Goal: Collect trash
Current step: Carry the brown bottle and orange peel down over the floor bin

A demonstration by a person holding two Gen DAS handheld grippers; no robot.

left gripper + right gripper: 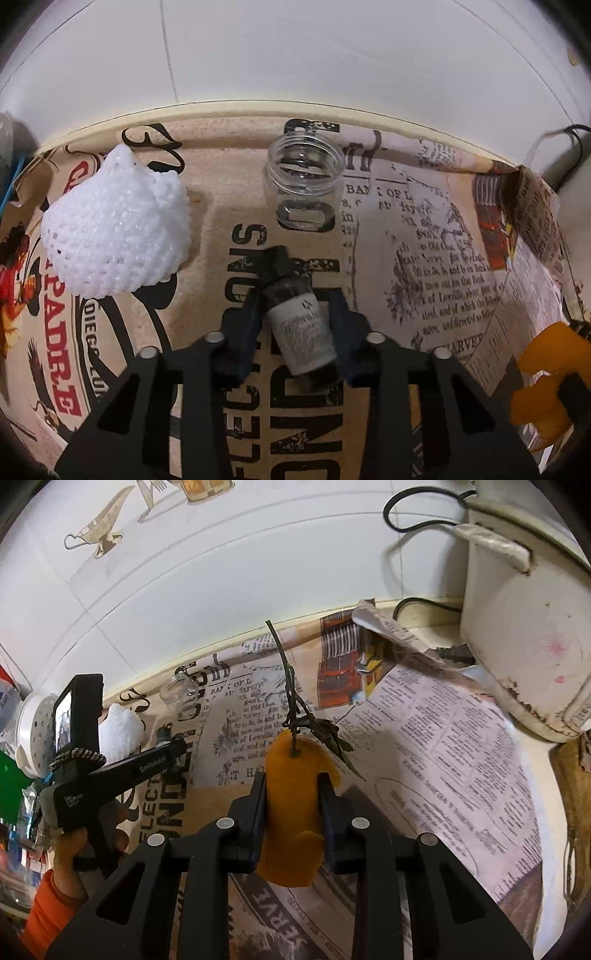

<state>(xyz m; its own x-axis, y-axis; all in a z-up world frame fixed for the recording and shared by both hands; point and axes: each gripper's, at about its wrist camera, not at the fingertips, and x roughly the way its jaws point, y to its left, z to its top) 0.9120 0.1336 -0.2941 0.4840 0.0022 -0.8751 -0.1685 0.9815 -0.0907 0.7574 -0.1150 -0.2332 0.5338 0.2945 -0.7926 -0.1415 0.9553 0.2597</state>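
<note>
Newsprint covers the counter (pixel 424 258) beneath us. Both pickups look done: our left gripper (pixel 295 317) clamps a small bottle (pixel 301 325), our right gripper (pixel 291 808) pinches orange peel (pixel 291 812). Next, carry both to a bin, unseen.

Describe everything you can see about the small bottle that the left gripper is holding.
The small bottle is a stubby vial with a black cap, a dark neck and a white paper label carrying fine print too small to read. It looks like plastic or glass; contents are not visible. It is tilted, cap pointing up-left and away, base toward the camera. The left gripper is shut on it, one pad on each side of the label, above the printed newspaper.
</note>
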